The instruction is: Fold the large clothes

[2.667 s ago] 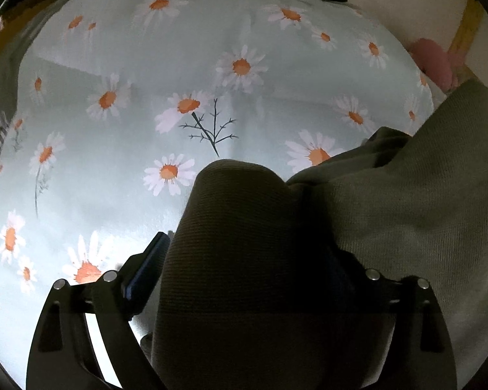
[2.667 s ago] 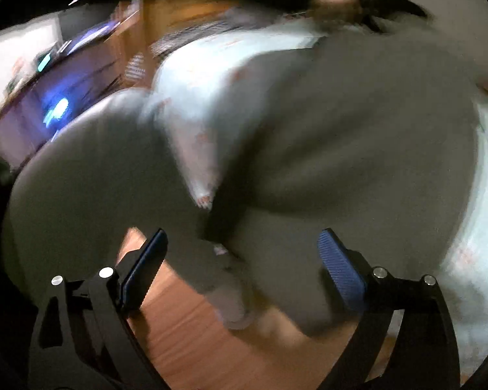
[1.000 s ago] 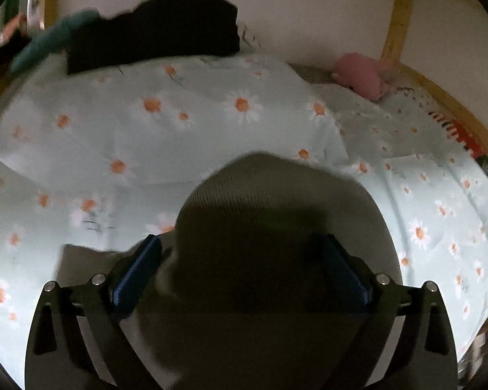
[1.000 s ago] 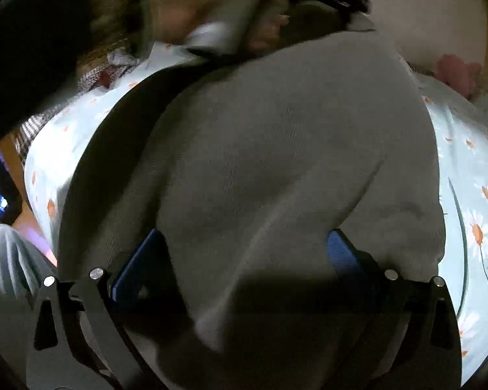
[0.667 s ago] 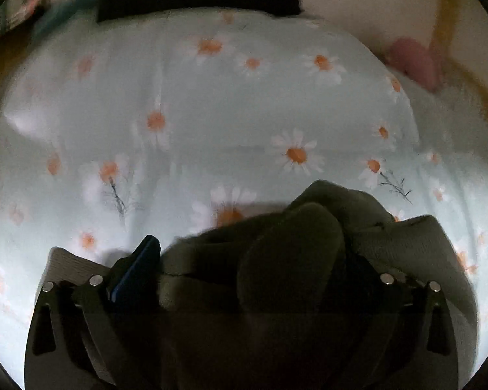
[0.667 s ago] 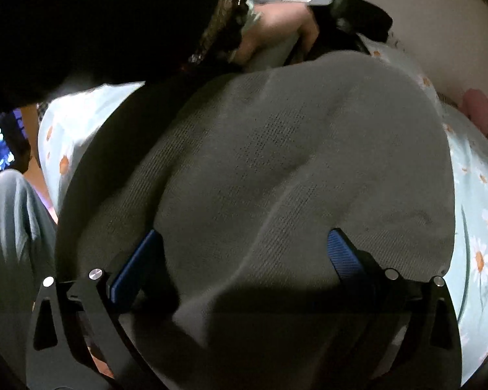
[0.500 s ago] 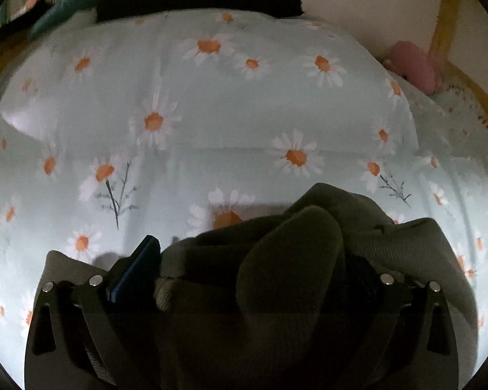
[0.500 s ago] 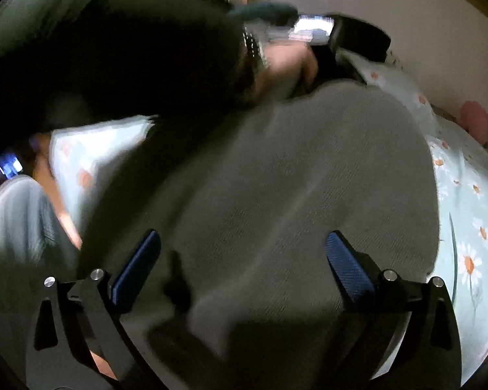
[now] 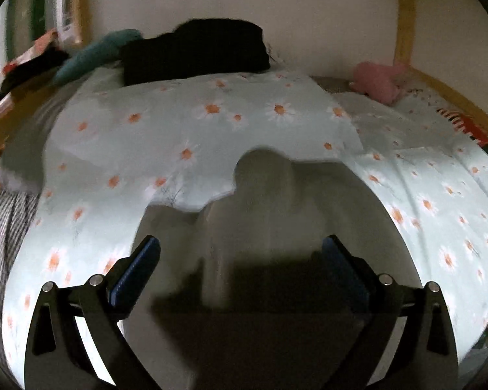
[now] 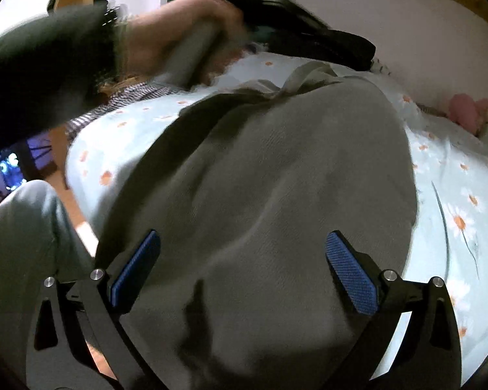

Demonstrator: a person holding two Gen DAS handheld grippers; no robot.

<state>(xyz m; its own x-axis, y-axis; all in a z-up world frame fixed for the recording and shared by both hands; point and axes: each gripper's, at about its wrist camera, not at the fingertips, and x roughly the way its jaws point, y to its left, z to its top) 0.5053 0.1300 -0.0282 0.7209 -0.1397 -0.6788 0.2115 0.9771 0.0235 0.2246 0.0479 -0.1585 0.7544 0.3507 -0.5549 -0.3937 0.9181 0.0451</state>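
A large grey-green knit garment (image 10: 276,178) lies spread on the daisy-print bed cover (image 10: 455,195). My right gripper (image 10: 242,266) is open, its blue pads on either side above the fabric, holding nothing. In the left wrist view the garment (image 9: 270,214) is blurred and bunched between the spread fingers of my left gripper (image 9: 240,269), which is open. The person's left hand and the left gripper (image 10: 192,48) show at the top of the right wrist view, above the garment's far edge.
A black folded cloth (image 9: 195,52) and a teal item (image 9: 94,55) lie at the head of the bed. A pink plush toy (image 9: 379,81) sits at the far right corner. The wooden bed frame (image 9: 403,22) runs along the wall. The floor and the person's leg (image 10: 19,227) are at left.
My left gripper has lifted away from the bed and its jaws now stand wide apart over the garment. The right gripper stays open over the fabric.
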